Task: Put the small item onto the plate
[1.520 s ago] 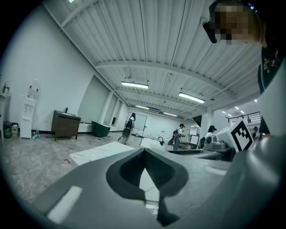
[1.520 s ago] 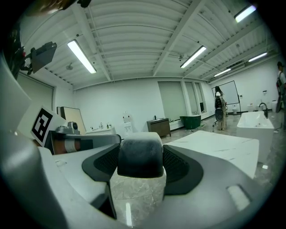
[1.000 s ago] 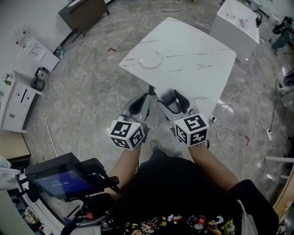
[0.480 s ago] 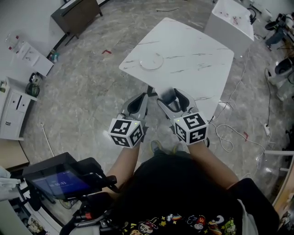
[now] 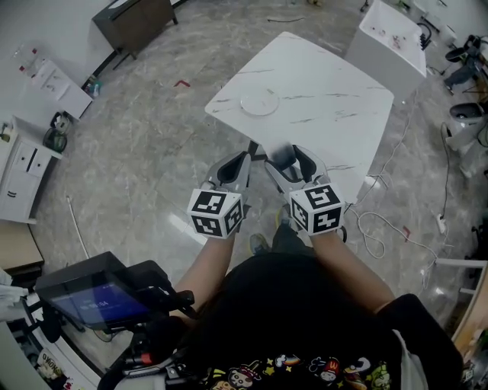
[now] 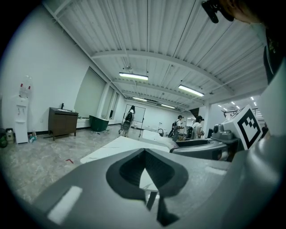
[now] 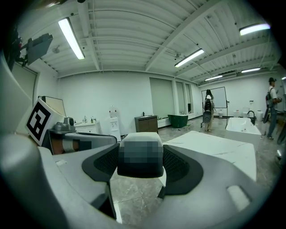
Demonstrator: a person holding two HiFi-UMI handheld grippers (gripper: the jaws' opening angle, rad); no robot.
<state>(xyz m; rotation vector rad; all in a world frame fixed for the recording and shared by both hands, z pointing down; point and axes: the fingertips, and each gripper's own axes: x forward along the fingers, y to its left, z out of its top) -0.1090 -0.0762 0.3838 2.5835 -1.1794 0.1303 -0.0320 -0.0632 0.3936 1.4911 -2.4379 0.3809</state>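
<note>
Jaws, right: we see the right gripper (image 7: 140, 159) clenched on a small grey rounded item with a pale top (image 7: 139, 137), its dark pads pressed against both sides.
Jaws, left: we see the left gripper (image 6: 144, 152) closed tip to tip and empty, with a diamond-shaped gap between its dark pads.
Item: it is held off the surface in the right jaws, by the near corner of the worktop and well apart from the plate.
Plate: a white round plate (image 5: 260, 102) lies flat near the worktop's left edge.
Worktop: a white square marble-veined worktop (image 5: 328, 84) with thin dark streaks is set cornerwise to us.
Grippers: we hold the two side by side and close together, with their marker cubes turned toward us.
Floor: a glossy grey marbled stone floor (image 5: 152, 145) surrounds the worktop, and white cables (image 5: 375, 228) loop over it to the right.
Walls: a dark brown low cabinet (image 5: 139, 18) stands against the white wall at far left, with a white water dispenser (image 6: 21, 117) further along it.
Far side: a white boxy counter (image 5: 390, 39) sits beyond the worktop's right corner, and a green tub (image 7: 178, 120) stands deeper in the room.
Ceiling: it is ribbed and white, with long strip lights (image 6: 133, 76).
People: a few stand far off (image 6: 179, 126), too small for us to make out more.
Near us: a dark device with a blue-lit screen (image 5: 95, 301) sits at lower left.
</note>
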